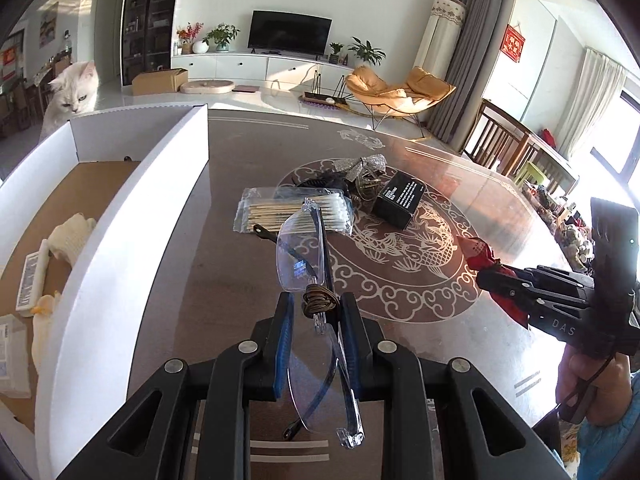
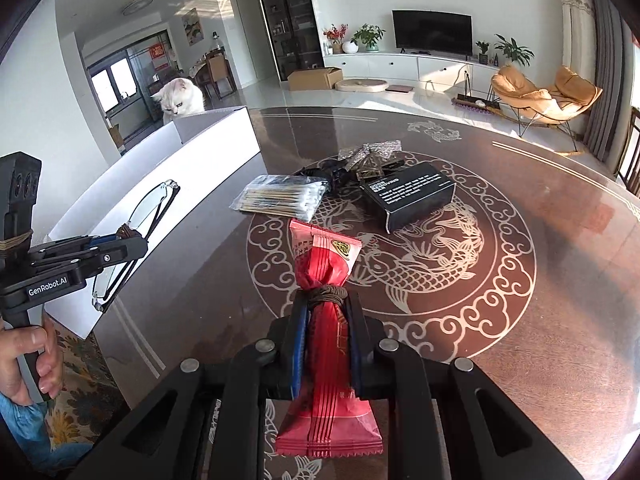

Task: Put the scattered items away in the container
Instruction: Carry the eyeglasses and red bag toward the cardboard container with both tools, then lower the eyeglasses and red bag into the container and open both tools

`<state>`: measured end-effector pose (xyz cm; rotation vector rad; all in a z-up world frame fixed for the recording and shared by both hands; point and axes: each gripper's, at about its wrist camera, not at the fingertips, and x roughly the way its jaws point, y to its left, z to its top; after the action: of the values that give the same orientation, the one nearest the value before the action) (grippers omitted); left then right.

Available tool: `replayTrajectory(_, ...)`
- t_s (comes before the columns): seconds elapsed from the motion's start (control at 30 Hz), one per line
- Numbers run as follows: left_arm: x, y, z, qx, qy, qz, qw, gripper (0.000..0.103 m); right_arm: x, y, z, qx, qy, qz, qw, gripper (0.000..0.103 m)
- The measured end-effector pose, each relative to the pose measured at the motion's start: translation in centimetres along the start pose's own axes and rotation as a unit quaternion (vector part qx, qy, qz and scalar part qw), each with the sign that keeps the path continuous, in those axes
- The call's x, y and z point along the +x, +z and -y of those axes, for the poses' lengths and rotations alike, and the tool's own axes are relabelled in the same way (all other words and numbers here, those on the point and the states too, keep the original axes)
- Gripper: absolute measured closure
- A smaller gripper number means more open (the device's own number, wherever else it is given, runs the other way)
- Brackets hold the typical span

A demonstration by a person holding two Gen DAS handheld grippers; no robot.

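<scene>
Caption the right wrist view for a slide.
Right gripper clamps a red snack packet above the table; white box at left.

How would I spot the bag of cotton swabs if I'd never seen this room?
Start at the round dark table with the pale fish and cloud pattern, then look to the small pile near its middle, right of the white box. The bag of cotton swabs lies flat at the pile's left edge: a clear packet of wooden sticks with white tips, beside the black carton.
</scene>
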<state>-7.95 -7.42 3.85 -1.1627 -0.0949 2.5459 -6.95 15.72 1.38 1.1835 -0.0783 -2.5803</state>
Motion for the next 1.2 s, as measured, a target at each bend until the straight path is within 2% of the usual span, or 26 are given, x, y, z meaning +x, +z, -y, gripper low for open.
replayTrajectory(0.2,-5.3,1.7,-6.9,-0.031,0.023,0.021,0.9990,0.080,2.8,4.4,-7.4,-0.025,0.074,-0.005,0.997,0.085)
replayTrajectory(0.37,-9.2,4.3,-14.9,-0.064,0.078,0.040,0.9941,0.080,3.7,10.9,-15.6,-0.048,0.148,0.022,0.988,0.085)
replayTrajectory(0.5,-9.8,5.5,-21.0,-0.091,0.107,0.033,0.9895,0.080,5.6,15.5,-22.8,-0.082,0.188,0.024,0.979,0.085)
replayTrajectory(0.6,-8.7,5.6,-24.8,-0.112,0.120,0.016,0.9863,0.080,8.1,17.5,-27.7,-0.117,0.191,0.016,0.975,0.085)
replayTrajectory(0.73,-6.8,4.7,-28.5,-0.138,0.129,-0.009,0.9820,0.080,13.1,18.2,-31.4,-0.120,0.199,-0.024,0.972,0.085)
replayTrajectory(0.87,-5.3,3.3,-31.0,-0.155,0.134,-0.032,0.9783,0.080,18.0,16.8,-33.2,-0.102,0.205,-0.079,0.970,0.085)
replayTrajectory(1.07,-4.0,2.5,-32.6,-0.169,0.128,-0.051,0.9758,0.079,21.7,15.0,-34.8,-0.107,0.189,-0.117,0.969,0.082)
replayTrajectory(1.13,-3.2,2.4,-32.9,-0.175,0.128,-0.070,0.9737,0.070,22.5,15.0,-35.2,-0.114,0.179,-0.126,0.969,0.060)
replayTrajectory(1.17,-3.0,2.4,-33.0,-0.179,0.131,-0.076,0.9721,0.045,22.6,15.0,-35.2,-0.115,0.177,-0.124,0.970,0.048)
replayTrajectory(1.2,-3.0,2.5,-33.0,-0.181,0.140,-0.078,0.9703,0.026,22.5,15.0,-35.1,-0.114,0.178,-0.121,0.970,0.048)
